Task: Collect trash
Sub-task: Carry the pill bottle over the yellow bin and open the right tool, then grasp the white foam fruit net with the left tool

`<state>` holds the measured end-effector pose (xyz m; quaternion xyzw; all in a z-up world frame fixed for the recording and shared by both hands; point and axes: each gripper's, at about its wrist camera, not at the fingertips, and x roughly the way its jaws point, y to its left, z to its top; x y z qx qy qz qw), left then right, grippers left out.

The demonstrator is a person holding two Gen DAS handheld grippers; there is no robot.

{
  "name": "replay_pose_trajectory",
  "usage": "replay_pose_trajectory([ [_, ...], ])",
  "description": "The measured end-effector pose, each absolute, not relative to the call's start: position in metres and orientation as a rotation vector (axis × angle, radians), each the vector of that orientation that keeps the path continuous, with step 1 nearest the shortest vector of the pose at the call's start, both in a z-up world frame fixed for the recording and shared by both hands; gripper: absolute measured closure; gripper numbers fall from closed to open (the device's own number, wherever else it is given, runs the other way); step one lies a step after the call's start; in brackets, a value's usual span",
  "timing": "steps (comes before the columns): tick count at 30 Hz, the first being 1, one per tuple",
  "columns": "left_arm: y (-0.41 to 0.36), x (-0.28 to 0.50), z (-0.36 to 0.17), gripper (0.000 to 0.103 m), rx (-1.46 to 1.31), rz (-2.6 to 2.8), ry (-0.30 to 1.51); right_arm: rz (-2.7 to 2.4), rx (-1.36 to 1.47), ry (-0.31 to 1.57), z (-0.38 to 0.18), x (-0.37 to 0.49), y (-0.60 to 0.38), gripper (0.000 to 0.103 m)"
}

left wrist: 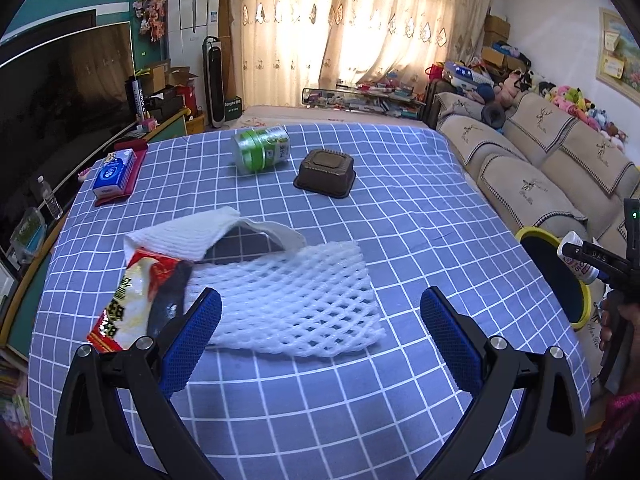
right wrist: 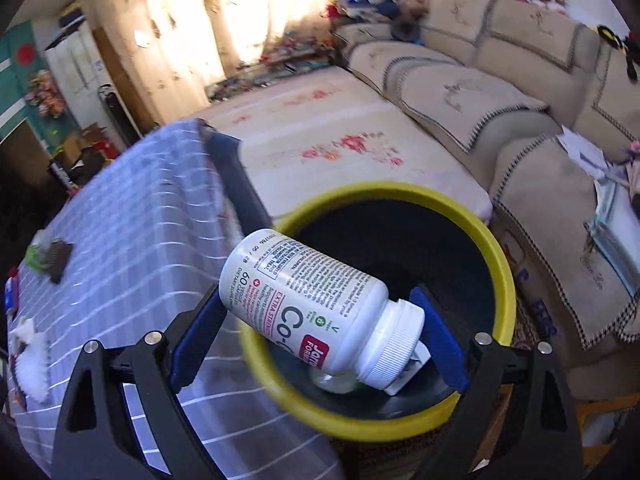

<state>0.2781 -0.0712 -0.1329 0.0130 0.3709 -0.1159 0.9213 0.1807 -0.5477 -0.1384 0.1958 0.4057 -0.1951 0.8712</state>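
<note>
Right fingers [right wrist: 320,320] clamping white pill bottle [right wrist: 316,304] above yellow-rimmed bin [right wrist: 500,264], left fingers [left wrist: 320,340] spread empty over foam netting [left wrist: 288,300], snack wrapper [left wrist: 132,300] alongside

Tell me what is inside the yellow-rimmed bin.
The yellow-rimmed bin has a dark lining. At its bottom lie a clear roundish item and a white scrap. The white supplement bottle in the right gripper covers most of them.

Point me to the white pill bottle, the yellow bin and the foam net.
white pill bottle [right wrist: 316,304]: right wrist view, on its label.
yellow bin [right wrist: 500,264]: right wrist view, on its rim.
foam net [left wrist: 292,300]: left wrist view, on its middle mesh.
</note>
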Motion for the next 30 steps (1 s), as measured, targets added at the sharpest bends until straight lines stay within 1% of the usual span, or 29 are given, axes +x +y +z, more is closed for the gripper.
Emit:
replay_pose_trajectory([
  [6,-0.083,0.286,-0.145,0.005,0.046,-0.232,0.791,-0.442,0.432,0.894,-0.162,0.186,-0.574,0.015],
  [10,-0.087,0.292,-0.152,0.005,0.053,-0.232,0.811,-0.447,0.448,0.914,-0.167,0.189,-0.583,0.015],
  [18,-0.083,0.307,-0.159,0.005,0.060,-0.198,0.831,-0.440,0.430,0.887,-0.158,0.184,-0.581,0.015],
  [25,-0.080,0.320,-0.177,0.005,0.072,-0.180,0.887,-0.408,0.418,0.883,-0.153,0.190,-0.570,0.015],
  [30,-0.085,0.321,-0.184,0.005,0.127,-0.174,0.893,-0.391,0.417,0.880,-0.151,0.193,-0.565,0.015],
])
